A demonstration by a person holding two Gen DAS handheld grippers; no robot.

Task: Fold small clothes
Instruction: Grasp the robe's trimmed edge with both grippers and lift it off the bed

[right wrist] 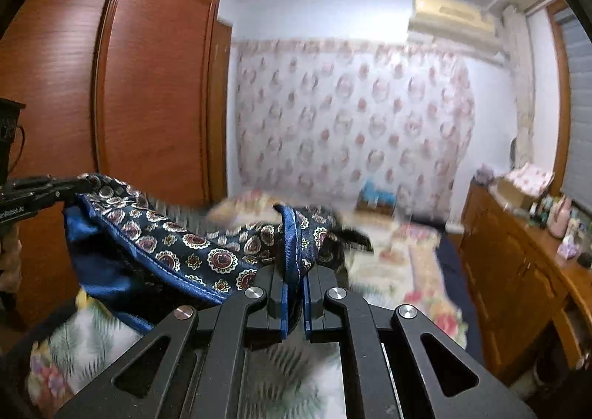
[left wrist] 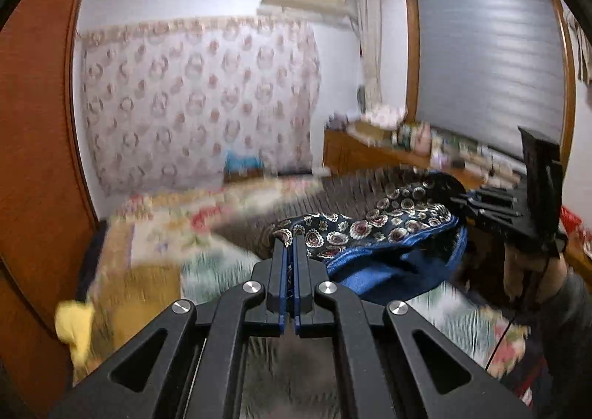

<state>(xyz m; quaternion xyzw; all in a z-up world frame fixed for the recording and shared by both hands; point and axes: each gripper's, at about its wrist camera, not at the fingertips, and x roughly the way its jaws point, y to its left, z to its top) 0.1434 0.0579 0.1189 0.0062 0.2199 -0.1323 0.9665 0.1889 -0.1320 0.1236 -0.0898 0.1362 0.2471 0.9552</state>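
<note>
A dark navy garment printed with round medallions and lined in plain blue hangs stretched in the air between both grippers, above the bed. My left gripper is shut on one corner of its edge. In the right wrist view my right gripper is shut on the garment's blue-trimmed edge, which bunches over the fingers. The other gripper shows in each view: the right one at the far right, the left one at the far left. The cloth sags between them.
Below lies a bed with a floral cover and a brown blanket. A wooden wardrobe stands to the left. A wooden dresser crowded with small items runs along the right wall. Something yellow lies at the bed's left edge.
</note>
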